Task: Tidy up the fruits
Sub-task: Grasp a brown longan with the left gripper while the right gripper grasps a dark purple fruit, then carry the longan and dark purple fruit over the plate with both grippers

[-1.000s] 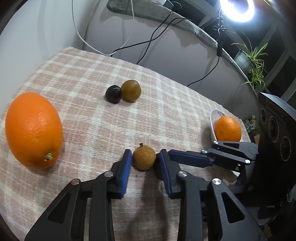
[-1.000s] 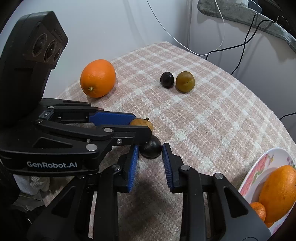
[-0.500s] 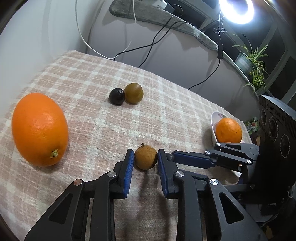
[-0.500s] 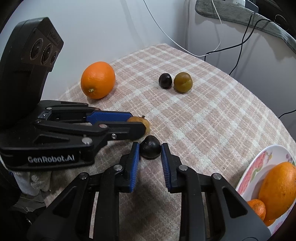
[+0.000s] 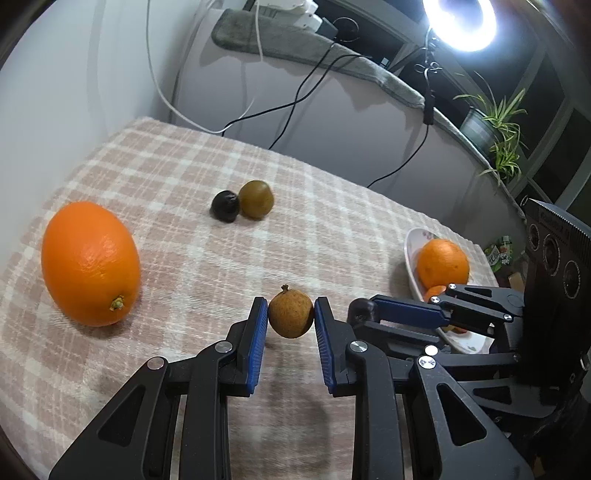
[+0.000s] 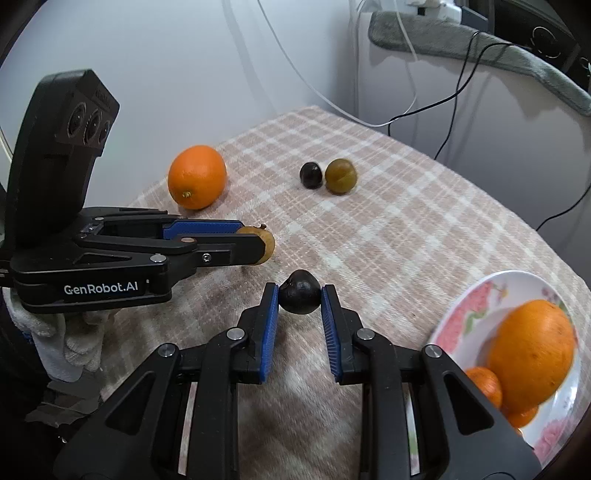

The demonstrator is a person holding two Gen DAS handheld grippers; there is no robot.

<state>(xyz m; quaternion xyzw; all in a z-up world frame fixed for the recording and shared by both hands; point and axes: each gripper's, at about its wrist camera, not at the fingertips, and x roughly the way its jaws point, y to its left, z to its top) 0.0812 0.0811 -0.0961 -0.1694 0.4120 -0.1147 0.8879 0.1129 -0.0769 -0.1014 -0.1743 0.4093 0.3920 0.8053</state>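
Observation:
My left gripper (image 5: 290, 314) is shut on a small brown round fruit (image 5: 290, 314) with a short stem, held just above the checked cloth. My right gripper (image 6: 299, 293) is shut on a small dark round fruit (image 6: 299, 291), lifted slightly off the cloth. In the right wrist view the left gripper (image 6: 258, 242) reaches in from the left with the brown fruit (image 6: 266, 243) at its tips. A large orange (image 5: 90, 264) lies at the left. A dark fruit (image 5: 224, 206) and an olive-green fruit (image 5: 256, 198) touch each other farther back.
A white flowered plate (image 6: 469, 306) at the right holds a big orange (image 6: 532, 349) and smaller orange fruits. Cables hang down the wall behind the table. A ring light (image 5: 460, 22) and a potted plant (image 5: 495, 125) stand beyond the table's far right edge.
Both grippers closed onto their fruits and lifted them a little off the cloth. The right gripper rose and drew back toward the plate side.

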